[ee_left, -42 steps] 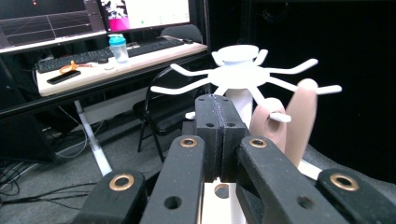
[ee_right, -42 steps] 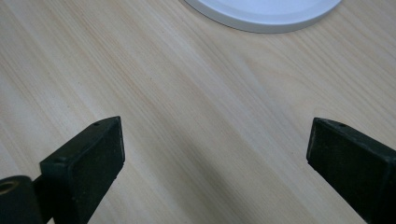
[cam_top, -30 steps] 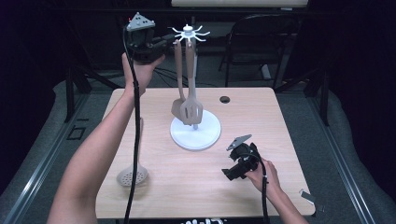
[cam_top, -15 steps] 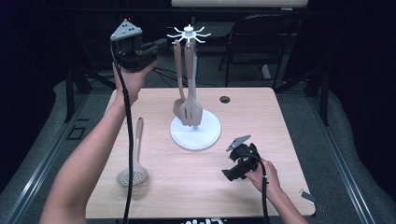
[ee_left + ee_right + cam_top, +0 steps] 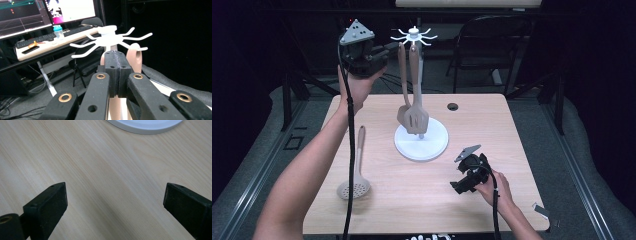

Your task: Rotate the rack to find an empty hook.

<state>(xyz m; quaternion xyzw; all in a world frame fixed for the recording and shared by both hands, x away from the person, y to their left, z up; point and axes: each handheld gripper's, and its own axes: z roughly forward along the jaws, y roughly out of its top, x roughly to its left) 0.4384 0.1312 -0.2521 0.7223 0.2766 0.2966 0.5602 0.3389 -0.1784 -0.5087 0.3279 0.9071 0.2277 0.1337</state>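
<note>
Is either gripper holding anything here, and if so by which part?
Nothing is held. The left gripper has its jaws shut empty beside the rack's top, behind two hanging spatulas. The right gripper rests open over bare table.

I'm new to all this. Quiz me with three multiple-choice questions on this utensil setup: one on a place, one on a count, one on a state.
1. Where does the slotted spoon lie?
A. on the table, left of the rack's base
B. on the rack
C. in the right gripper

2. How many utensils hang from the white rack?
A. one
B. two
C. four

3. How do the right gripper jaws stand?
A. shut on a spoon
B. shut, empty
C. open, empty

Answers: 1 A, it rests flat on the wood. 2 B, two spatulas hang side by side. 3 C, the right gripper view shows bare table between them.
</note>
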